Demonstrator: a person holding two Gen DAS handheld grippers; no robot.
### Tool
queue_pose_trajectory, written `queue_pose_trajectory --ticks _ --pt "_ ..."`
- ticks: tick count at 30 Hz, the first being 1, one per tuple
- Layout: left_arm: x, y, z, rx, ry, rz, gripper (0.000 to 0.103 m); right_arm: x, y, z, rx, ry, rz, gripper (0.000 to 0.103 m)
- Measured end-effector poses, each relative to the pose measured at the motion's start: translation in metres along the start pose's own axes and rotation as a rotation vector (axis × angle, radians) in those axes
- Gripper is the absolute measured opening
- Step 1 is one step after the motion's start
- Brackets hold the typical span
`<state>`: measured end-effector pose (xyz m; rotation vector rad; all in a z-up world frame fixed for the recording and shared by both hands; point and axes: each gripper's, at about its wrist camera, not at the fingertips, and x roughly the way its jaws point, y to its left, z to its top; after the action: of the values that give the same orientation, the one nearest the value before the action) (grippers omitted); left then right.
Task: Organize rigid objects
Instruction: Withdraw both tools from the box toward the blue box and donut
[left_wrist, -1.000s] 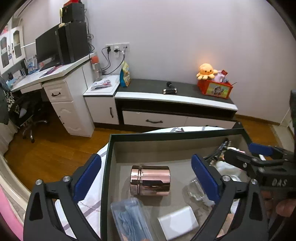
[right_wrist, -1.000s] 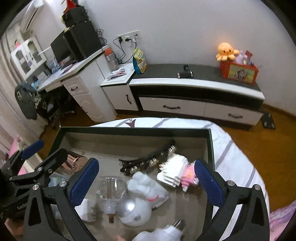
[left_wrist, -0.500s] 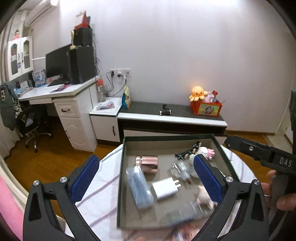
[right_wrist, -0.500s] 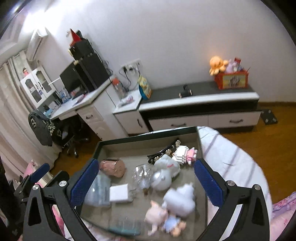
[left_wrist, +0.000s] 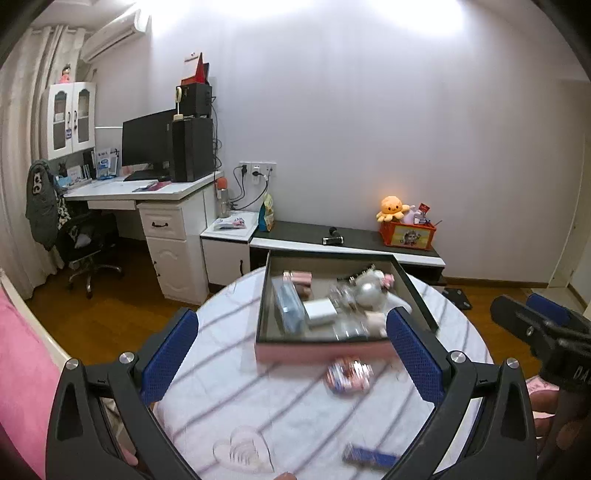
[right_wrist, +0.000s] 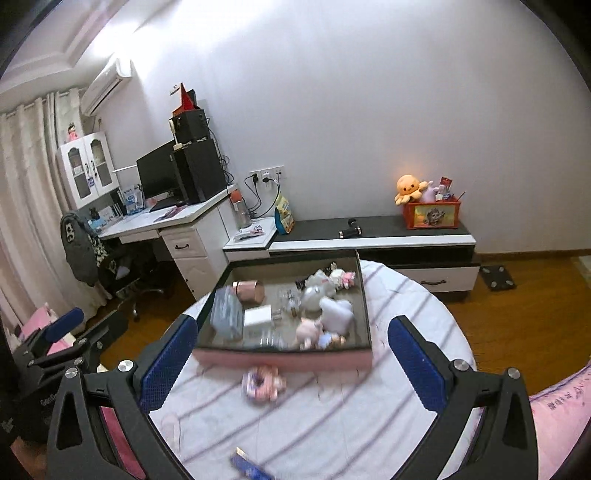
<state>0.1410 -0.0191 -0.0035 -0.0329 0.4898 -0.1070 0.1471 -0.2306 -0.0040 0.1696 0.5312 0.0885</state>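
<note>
Left wrist view: both tongs, left gripper (left_wrist: 291, 345) and right gripper (right_wrist: 291, 350), spread apart and empty above table (left_wrist: 229, 398); small pink packet (left_wrist: 348, 373) lying just before box (left_wrist: 321, 350) looks light, stiff, best pinched across its short sides.

I'm seeing bright glare high on the pale wall (left_wrist: 369, 92), heavy fisheye bending at the dark edges, and motion blur smearing the striped round surface (right_wrist: 332, 413).

Glossy rose-metal canister (right_wrist: 248, 290), striped cloth table cover (right_wrist: 332, 413), wood floor (right_wrist: 517, 314)
</note>
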Motion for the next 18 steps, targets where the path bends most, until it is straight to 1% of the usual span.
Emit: queue_pose_trajectory --ticks 3,6,8,10,14,18 --pt "-0.021 -0.003 -0.018 0.001 -0.005 0.011 0.103 -0.02 0.006 -0.018 -0.023 -0.005 -0.009 0.103" --pt "-0.036 -0.005 -0.033 0.025 -0.003 0.023 0.103 -0.039 0.009 -0.037 -0.025 -0.018 -0.023 0.103" --pt "-0.043 -0.008 -0.041 0.033 -0.007 0.034 0.103 -0.05 0.01 -0.047 -0.029 -0.027 -0.037 0.103" --pt "-0.049 -0.006 -0.048 0.034 0.002 0.027 0.103 -0.06 0.011 -0.057 -0.04 -0.037 -0.054 0.103" --pt "-0.056 -0.006 -0.054 0.03 0.007 0.028 0.103 -0.072 0.011 -0.067 -0.041 -0.032 -0.053 0.103" --pt "-0.062 -0.005 -0.053 0.025 0.0 0.028 0.103 -0.076 0.009 -0.067 -0.035 -0.037 -0.051 0.103"
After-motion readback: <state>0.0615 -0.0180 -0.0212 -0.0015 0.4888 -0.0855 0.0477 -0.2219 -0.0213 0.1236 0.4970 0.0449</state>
